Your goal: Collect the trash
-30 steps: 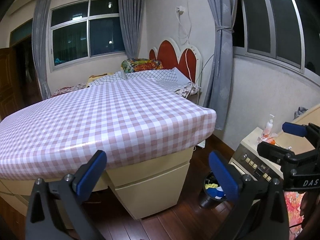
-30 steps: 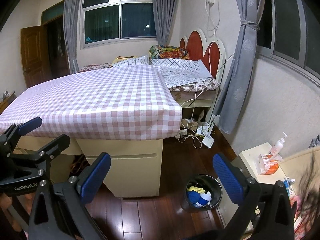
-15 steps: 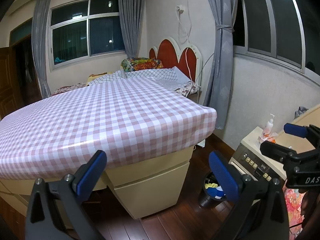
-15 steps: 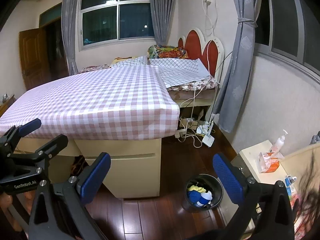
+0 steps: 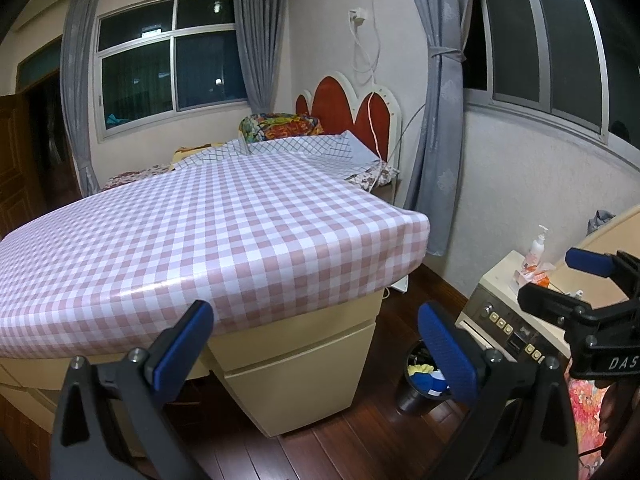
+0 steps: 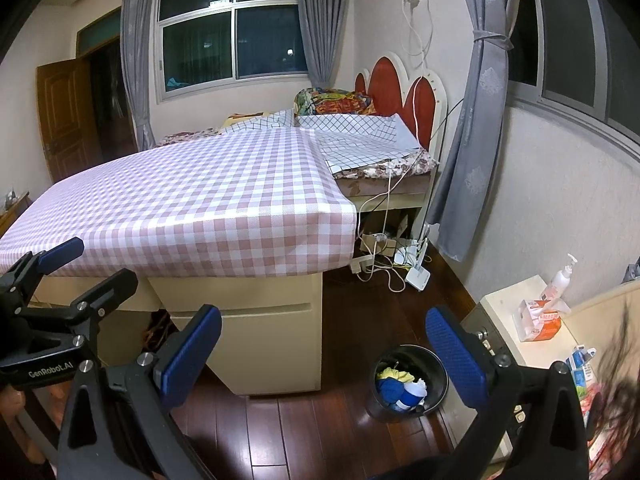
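Trash bin (image 6: 410, 384) below right claw (image 6: 324, 352)

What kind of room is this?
Most likely a bedroom: there's a red headboard with a colorful pillow beside it, curtained windows, and a small trash bin on the wooden floor.
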Available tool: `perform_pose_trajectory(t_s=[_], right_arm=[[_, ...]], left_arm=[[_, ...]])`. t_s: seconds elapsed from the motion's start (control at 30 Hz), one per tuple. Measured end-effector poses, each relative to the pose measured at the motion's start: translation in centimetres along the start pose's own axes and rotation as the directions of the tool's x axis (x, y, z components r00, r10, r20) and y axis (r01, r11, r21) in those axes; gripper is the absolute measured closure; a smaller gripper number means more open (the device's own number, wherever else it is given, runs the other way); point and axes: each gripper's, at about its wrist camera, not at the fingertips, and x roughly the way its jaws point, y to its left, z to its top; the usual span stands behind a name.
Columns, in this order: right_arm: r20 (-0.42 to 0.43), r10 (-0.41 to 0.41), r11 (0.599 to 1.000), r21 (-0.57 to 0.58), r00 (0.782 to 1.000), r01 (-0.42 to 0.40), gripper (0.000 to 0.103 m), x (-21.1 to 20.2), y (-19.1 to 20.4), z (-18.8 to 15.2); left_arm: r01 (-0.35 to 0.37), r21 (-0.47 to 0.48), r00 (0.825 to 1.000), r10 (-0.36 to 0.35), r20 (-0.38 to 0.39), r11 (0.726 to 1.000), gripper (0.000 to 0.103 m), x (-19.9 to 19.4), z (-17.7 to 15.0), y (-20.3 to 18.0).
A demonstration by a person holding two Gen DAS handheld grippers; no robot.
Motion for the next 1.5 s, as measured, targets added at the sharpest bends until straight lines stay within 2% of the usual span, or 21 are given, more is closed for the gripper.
perform_pose_trajectory(t_s=[1.5], right_arm=[[-0.009,0.001,1.0,0.008,1.0,-0.001,0.0,-0.05,0.15,-0.39]], left_arm=[[0.011,0.016,1.0,-0.011,-0.003,1.0,0.0,0.0,-0.38,0.07]])
